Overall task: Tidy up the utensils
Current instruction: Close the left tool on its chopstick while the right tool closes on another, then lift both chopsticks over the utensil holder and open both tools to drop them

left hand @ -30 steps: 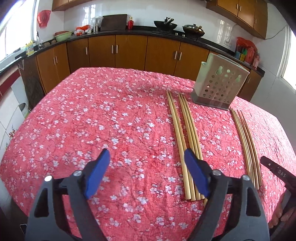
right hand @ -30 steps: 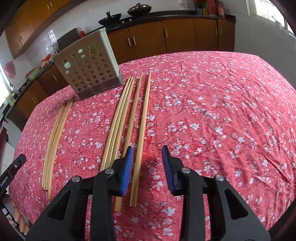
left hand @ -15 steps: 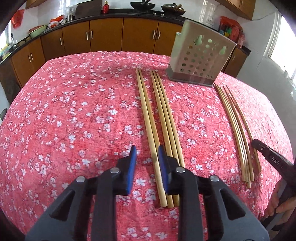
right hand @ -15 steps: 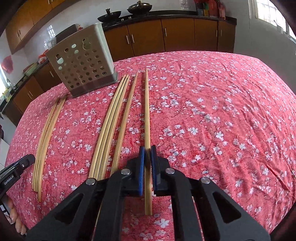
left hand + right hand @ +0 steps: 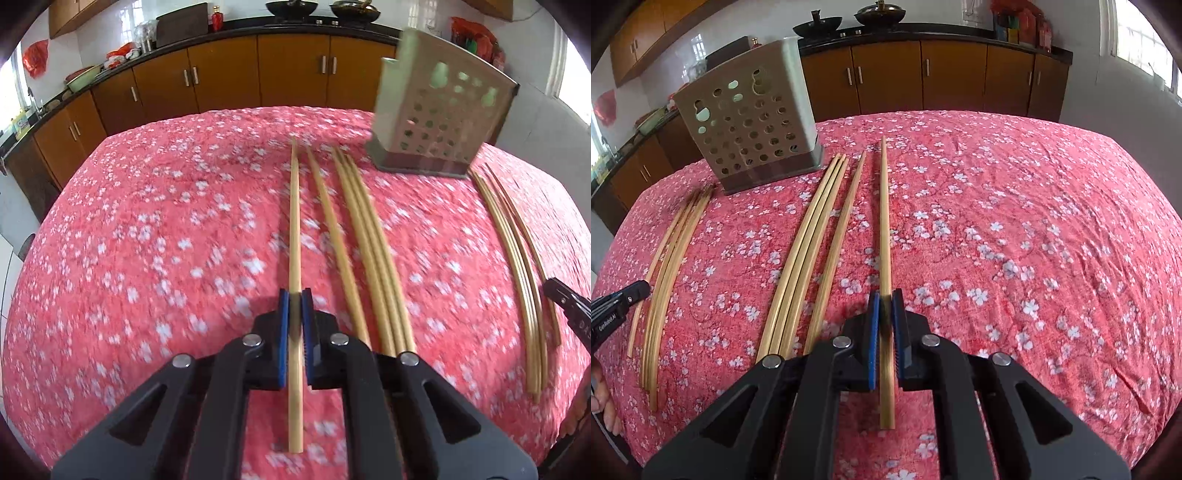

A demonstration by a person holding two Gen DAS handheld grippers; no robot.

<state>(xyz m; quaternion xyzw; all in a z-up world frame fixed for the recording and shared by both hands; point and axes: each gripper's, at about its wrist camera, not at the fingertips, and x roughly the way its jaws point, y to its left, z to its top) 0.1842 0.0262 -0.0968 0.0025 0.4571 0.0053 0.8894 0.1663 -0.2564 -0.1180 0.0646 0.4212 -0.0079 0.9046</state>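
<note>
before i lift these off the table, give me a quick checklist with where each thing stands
1. left tongs shut on the left-held chopstick alone: ok.
2. right tongs shut on the right-held chopstick alone: ok.
3. neighbouring chopsticks clear of both grips: ok. The nearest ones lie apart, to the side.
4. grip near the stick's middle: not ok. Both grips sit toward the near end, so the long front part may droop.
5. holder upright: ok.
6. holder's opening free: cannot tell, neither view looks into it.
</note>
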